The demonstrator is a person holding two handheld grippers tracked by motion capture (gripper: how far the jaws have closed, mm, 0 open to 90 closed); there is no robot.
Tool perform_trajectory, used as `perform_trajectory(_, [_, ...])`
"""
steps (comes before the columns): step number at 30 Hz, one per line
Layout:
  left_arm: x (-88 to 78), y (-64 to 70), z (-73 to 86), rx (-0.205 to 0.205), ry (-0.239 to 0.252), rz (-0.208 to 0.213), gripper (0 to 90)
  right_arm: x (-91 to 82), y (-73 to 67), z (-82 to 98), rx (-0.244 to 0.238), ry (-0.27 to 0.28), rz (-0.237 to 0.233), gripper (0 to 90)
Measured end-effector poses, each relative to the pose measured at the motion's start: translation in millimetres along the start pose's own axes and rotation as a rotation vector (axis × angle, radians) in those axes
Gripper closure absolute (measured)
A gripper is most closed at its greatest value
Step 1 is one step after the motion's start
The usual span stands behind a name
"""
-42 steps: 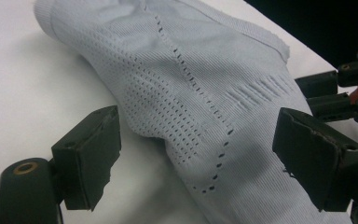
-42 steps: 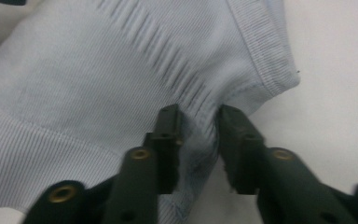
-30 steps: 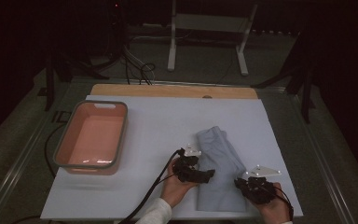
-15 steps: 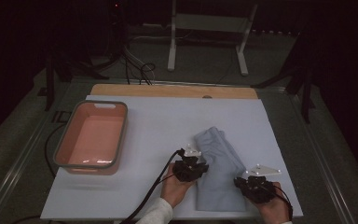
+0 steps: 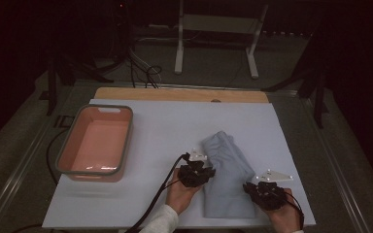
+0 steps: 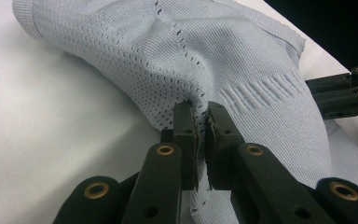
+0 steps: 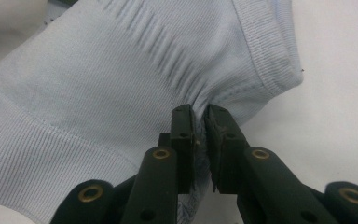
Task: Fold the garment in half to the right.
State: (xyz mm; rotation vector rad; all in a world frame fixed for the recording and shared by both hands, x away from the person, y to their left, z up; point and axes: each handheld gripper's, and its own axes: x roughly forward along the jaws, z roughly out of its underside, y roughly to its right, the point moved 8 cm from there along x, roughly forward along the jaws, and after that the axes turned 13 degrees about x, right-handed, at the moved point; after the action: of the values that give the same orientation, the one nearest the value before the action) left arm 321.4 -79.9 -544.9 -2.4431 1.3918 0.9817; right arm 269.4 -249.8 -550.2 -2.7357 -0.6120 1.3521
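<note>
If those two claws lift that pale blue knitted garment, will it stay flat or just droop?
The pale blue garment will probably droop: where the left claw pinches it, the thin knit already bunches into folds. It looks light, being thin cloth with a perforated mesh panel. The right claw puckers its edge too, so it should sag between both grips rather than slip.

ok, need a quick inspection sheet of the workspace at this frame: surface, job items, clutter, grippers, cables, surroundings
Surface: white sheet on the table, wooden strip along its far edge.
Job's things: pale blue knit garment lying folded, near right.
Clutter: pink tray at the left, nothing seen inside.
Grippers: left hand-held gripper has just closed, pinching the garment's left edge; right hand-held gripper is shut on its near right edge.
Cables: black cable trails from the left gripper toward the near edge.
Surroundings: dark floor, white metal stand and loose cords behind the table.
</note>
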Motion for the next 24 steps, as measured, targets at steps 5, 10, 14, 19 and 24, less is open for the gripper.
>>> perform_trajectory(5, [-1.2, -2.6, -0.2, -0.002, -0.001, -0.006, 85.3, -0.5, -2.1, -3.1, -0.002, 0.028, 0.004, 69.9])
perform_trajectory(10, [-2.1, -5.1, -0.1, -0.009, -0.002, -0.012, 85.4, -0.1, -2.0, -4.1, 0.004, 0.039, 0.010, 57.8])
perform_trajectory(14, [-2.9, -7.3, -0.5, -0.016, 0.001, -0.017, 85.4, -1.2, -3.1, -6.4, 0.022, 0.058, -0.001, 44.3])
perform_trajectory(19, [-4.8, -11.3, 0.0, -0.020, -0.001, -0.025, 85.3, 0.7, -8.9, -6.4, 0.011, 0.061, -0.028, 32.2])
perform_trajectory(24, [-8.4, -17.0, 1.0, -0.029, 0.002, -0.037, 85.3, 0.8, -9.2, -7.2, 0.013, 0.068, -0.031, 29.8])
